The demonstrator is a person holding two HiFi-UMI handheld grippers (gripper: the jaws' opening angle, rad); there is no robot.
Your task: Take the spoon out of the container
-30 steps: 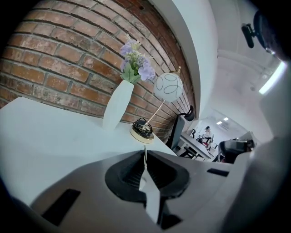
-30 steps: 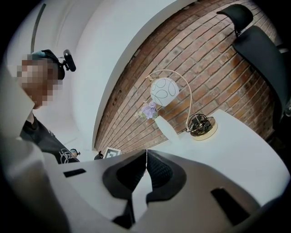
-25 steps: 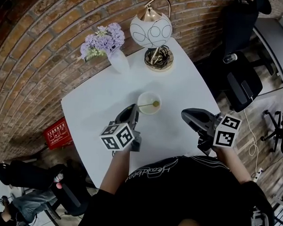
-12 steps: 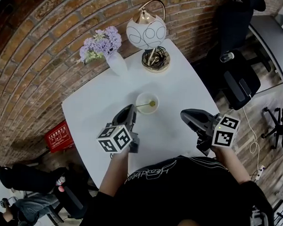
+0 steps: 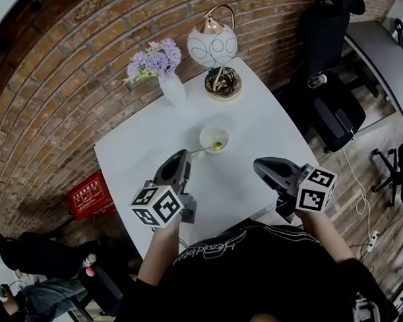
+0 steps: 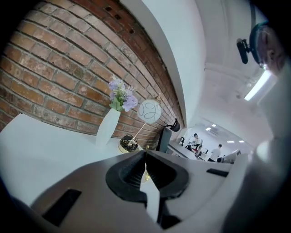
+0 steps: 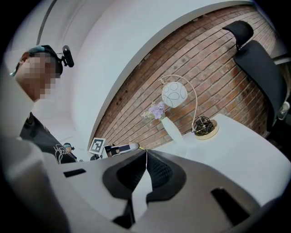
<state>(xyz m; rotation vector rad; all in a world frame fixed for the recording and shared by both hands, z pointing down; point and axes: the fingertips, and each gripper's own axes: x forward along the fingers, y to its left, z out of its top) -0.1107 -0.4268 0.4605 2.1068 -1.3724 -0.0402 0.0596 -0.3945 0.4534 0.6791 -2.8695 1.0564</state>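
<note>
A small pale round container [image 5: 214, 138] stands in the middle of the white table [image 5: 269, 126]. A thin gold spoon [image 5: 203, 149] slants from my left gripper [image 5: 185, 152] to the container, with its head at the near rim. My left gripper is shut on the spoon's handle. In the left gripper view [image 6: 146, 152] a sliver of the gold spoon [image 6: 147, 175] shows between the closed pads. My right gripper [image 5: 257, 167] hovers over the table to the right of the container, shut with nothing in it; its own view [image 7: 146, 152] shows the jaws pressed together.
A white vase of lilac flowers [image 5: 171, 86] and a gold lamp with a white globe [image 5: 215, 52] stand at the table's far side by the brick wall. A black office chair [image 5: 335, 109] is on the right and a red box [image 5: 88, 194] on the floor at left.
My left gripper has drawn back a little towards me with the spoon. The spoon's head has gone from inside the container to its near rim. The right gripper has barely moved.
</note>
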